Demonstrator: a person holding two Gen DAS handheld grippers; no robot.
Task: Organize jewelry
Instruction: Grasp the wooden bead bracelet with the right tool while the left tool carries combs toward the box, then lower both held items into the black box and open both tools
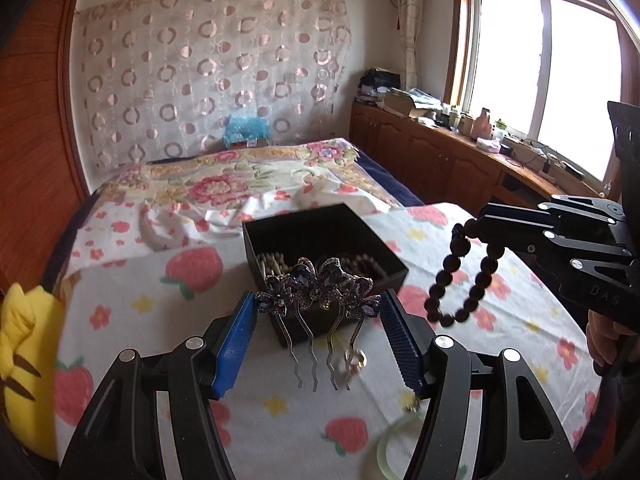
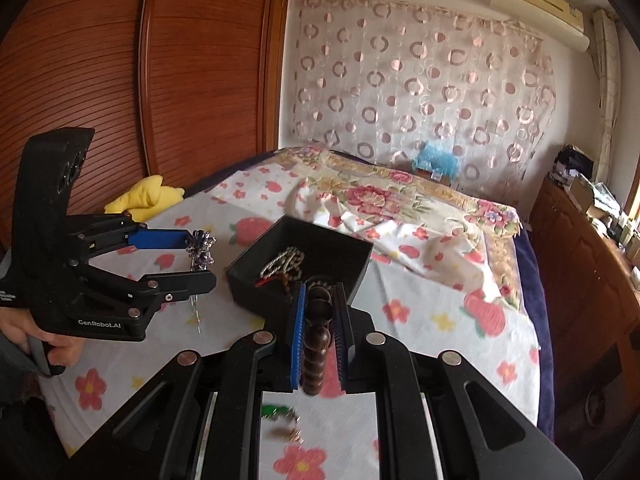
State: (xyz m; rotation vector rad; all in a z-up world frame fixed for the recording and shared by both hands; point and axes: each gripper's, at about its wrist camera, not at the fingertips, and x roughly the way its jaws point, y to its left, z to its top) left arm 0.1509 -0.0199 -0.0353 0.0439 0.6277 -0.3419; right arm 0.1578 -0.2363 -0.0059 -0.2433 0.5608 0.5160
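My left gripper (image 1: 318, 304) is shut on a purple jewelled hair comb (image 1: 320, 280), its blue pads pressing the comb's two ends and the metal prongs hanging down. The comb is lifted just in front of an open black box (image 1: 250, 240) that has bead strands inside. My right gripper (image 2: 320, 292) is shut on a dark wooden bead bracelet (image 2: 318, 336), which hangs in a loop (image 1: 464, 276) to the right of the box. In the right wrist view the box (image 2: 256, 292) lies straight ahead, with the left gripper (image 2: 200, 260) and the comb (image 2: 200, 250) to its left.
The strawberry-print cloth (image 1: 140, 288) covers the table. A pale green bangle (image 1: 384, 452) and a small ring (image 1: 356, 360) lie near me; a green piece (image 2: 276, 412) and a gold piece (image 2: 292, 434) too. A yellow plush (image 1: 24, 360) sits left, a bed (image 1: 240, 176) behind.
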